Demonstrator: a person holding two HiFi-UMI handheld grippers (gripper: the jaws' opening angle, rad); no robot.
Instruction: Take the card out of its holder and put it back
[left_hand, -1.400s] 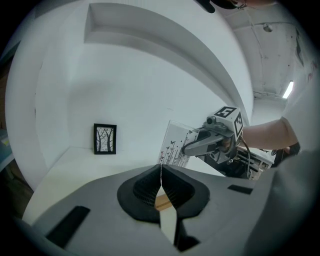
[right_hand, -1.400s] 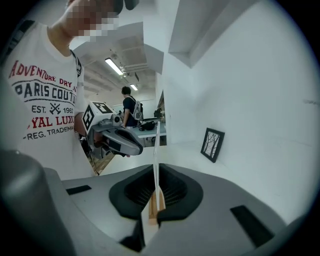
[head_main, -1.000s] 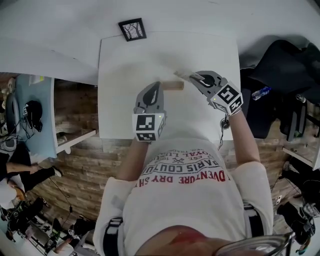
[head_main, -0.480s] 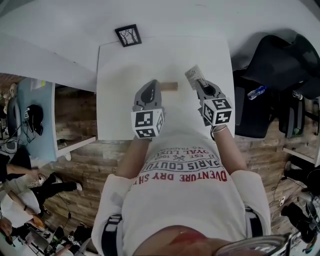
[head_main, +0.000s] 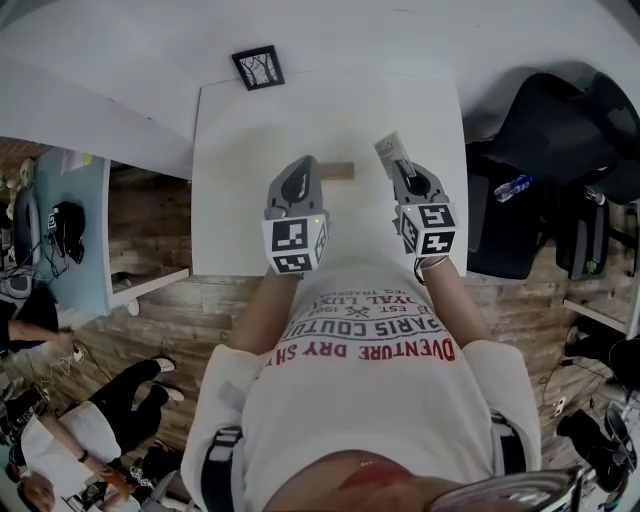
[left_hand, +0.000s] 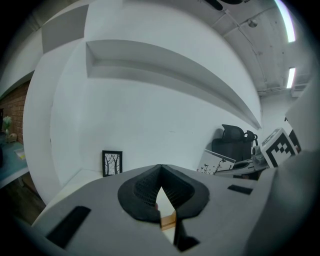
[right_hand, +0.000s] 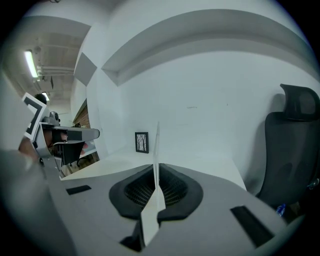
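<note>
On the white table (head_main: 330, 110) lies a small wooden card holder (head_main: 340, 171), and my left gripper (head_main: 308, 170) is shut on its left end. In the left gripper view the wood (left_hand: 168, 220) shows between the closed pads. My right gripper (head_main: 401, 167) is shut on a white printed card (head_main: 391, 149), held above the table to the right of the holder and apart from it. The right gripper view shows the card (right_hand: 156, 170) edge-on, standing upright between the pads. From the left gripper view the card (left_hand: 216, 162) appears tilted at the right.
A small black-framed picture (head_main: 258, 67) stands at the table's far left corner, against the white wall. A black office chair (head_main: 560, 120) stands right of the table. People sit on the wooden floor at lower left (head_main: 60, 440).
My right gripper has drawn the card away from the holder, to the right and back toward the person. The left gripper has stayed on the holder.
</note>
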